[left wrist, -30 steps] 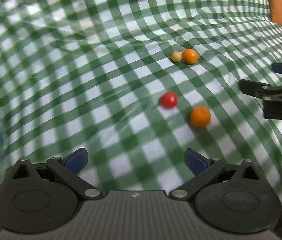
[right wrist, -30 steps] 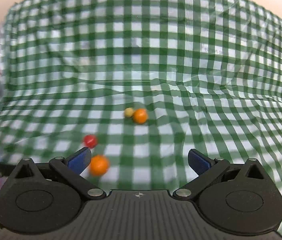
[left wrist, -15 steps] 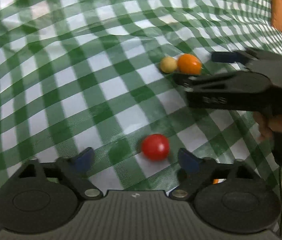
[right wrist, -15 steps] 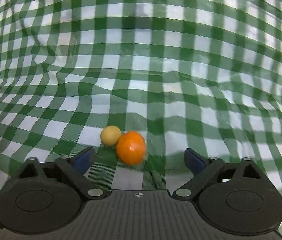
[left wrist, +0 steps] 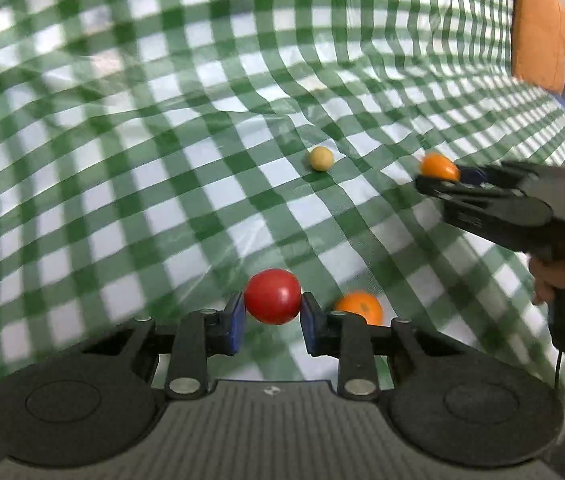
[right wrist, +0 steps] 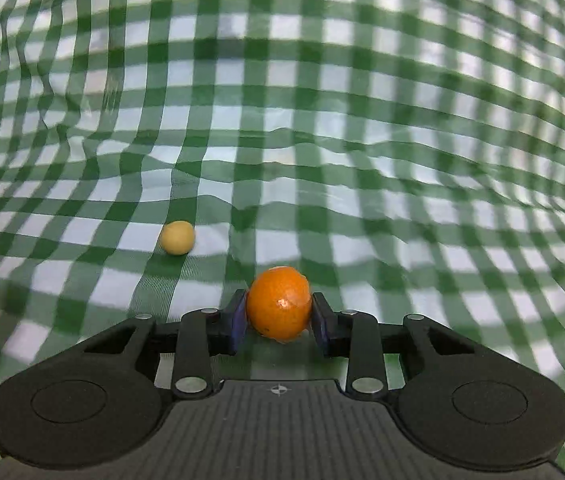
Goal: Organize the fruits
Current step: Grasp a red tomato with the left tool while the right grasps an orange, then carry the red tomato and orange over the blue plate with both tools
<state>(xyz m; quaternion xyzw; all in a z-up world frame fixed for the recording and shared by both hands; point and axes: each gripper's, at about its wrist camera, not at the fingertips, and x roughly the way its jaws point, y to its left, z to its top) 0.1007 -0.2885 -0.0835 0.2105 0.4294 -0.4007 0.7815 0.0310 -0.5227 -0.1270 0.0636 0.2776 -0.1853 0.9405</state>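
A red round fruit [left wrist: 272,294] sits between the blue pads of my left gripper [left wrist: 271,314]. Its jaws are closing and both pads touch the fruit. In the right wrist view an orange [right wrist: 279,300] is pinched between the pads of my right gripper [right wrist: 279,318], whose jaws are also closing. The left wrist view shows that same orange [left wrist: 436,166] at the right gripper's tip, off to the right. A second orange [left wrist: 360,306] lies on the cloth just right of my left fingers. A small pale yellow ball [left wrist: 321,158] [right wrist: 177,237] rests alone further out.
A wrinkled green-and-white checked cloth [left wrist: 122,160] covers the whole surface. An orange-brown cushion-like object [left wrist: 538,28] stands at the far right edge. A person's hand [left wrist: 554,280] holds the right gripper's handle.
Both grippers went from wide open to closed around fruit. The left came up to the red fruit; the right reached the orange, which now sits apart from the yellow ball.
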